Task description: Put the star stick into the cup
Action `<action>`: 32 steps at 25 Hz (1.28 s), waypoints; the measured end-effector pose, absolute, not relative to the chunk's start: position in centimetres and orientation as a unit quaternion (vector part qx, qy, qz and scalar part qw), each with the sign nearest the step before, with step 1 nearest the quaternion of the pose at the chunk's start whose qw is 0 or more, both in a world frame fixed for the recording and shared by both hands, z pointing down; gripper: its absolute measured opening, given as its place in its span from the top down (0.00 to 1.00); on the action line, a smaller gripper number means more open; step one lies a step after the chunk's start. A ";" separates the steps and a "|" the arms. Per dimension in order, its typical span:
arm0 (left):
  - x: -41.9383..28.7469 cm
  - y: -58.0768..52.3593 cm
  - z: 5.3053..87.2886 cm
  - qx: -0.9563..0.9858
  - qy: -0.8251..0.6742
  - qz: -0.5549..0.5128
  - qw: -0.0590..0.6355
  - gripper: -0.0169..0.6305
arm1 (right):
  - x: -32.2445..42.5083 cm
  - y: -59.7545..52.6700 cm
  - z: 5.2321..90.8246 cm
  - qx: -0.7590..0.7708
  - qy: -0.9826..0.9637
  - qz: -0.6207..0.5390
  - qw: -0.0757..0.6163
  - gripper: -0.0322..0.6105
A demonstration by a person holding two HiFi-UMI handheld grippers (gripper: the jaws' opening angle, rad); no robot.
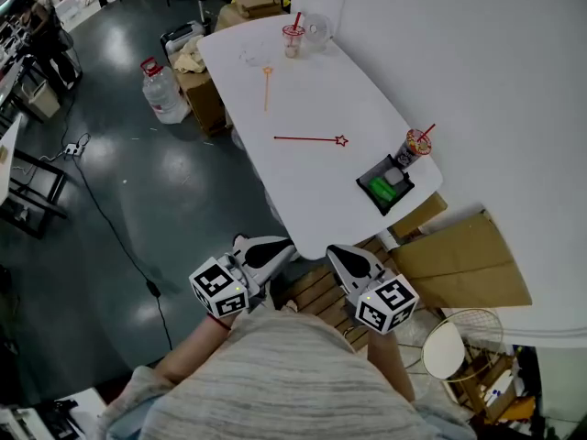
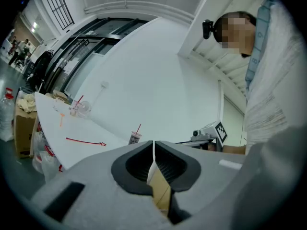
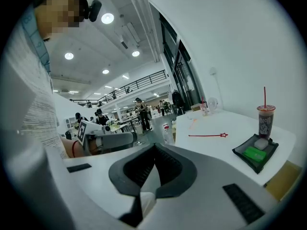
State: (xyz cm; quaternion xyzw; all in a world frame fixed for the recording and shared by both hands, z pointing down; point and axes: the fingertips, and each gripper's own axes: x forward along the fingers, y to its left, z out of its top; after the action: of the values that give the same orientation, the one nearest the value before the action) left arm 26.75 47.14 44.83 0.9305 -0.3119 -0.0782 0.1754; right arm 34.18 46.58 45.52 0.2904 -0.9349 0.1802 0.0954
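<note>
A thin red star stick [image 1: 312, 138] lies flat in the middle of the white table [image 1: 303, 200], star end to the right. It also shows in the left gripper view [image 2: 86, 141] and the right gripper view [image 3: 208, 135]. A patterned cup with a red straw [image 1: 417, 143] stands near the table's right edge, beyond the stick's star end [image 2: 135, 138] [image 3: 265, 120]. My left gripper [image 1: 278, 248] and right gripper [image 1: 340, 256] hang side by side off the table's near end, close to my body. Both are shut with nothing between the jaws.
A black tray [image 1: 385, 184] holding a green object sits beside the cup. An orange stick [image 1: 267, 85] and a clear cup with a red straw [image 1: 293, 37] are at the far end. A water bottle [image 1: 162, 90] and boxes stand on the floor at left, cardboard [image 1: 463, 259] at right.
</note>
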 end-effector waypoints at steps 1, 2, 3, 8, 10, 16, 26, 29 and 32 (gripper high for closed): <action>26.7 47.1 44.9 0.930 -0.312 -0.077 0.176 0.94 | 34.2 46.5 45.5 0.290 -0.935 0.180 0.096 0.94; 26.7 47.1 44.9 0.930 -0.313 -0.077 0.176 0.94 | 34.2 46.5 45.5 0.290 -0.935 0.181 0.096 0.94; 26.7 47.1 44.9 0.930 -0.312 -0.078 0.177 0.94 | 34.2 46.5 45.5 0.290 -0.935 0.180 0.097 0.94; 26.6 47.3 45.0 0.930 -0.312 -0.080 0.177 0.94 | 33.7 46.9 45.5 0.282 -0.939 0.174 0.093 0.94; 26.6 47.4 44.9 0.930 -0.313 -0.080 0.177 0.94 | 33.4 47.3 45.6 0.272 -0.942 0.173 0.095 0.93; 25.9 47.7 45.1 0.926 -0.325 -0.080 0.178 0.94 | 32.6 47.8 45.8 0.262 -0.945 0.169 0.101 0.93; 24.1 48.6 45.0 0.918 -0.347 -0.083 0.175 0.94 | 31.3 48.1 45.6 0.249 -0.948 0.170 0.097 0.93; 23.7 48.8 44.9 0.915 -0.353 -0.080 0.176 0.94 | 30.9 48.2 45.4 0.242 -0.951 0.167 0.095 0.93; 23.4 48.9 44.9 0.914 -0.357 -0.080 0.174 0.94 | 30.7 48.4 45.3 0.240 -0.952 0.168 0.093 0.93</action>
State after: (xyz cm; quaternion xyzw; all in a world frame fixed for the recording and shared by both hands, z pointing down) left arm 23.39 48.93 44.89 0.9144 -0.3566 -0.0800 0.1742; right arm 30.66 48.39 45.28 0.2403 -0.9516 0.1680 0.0927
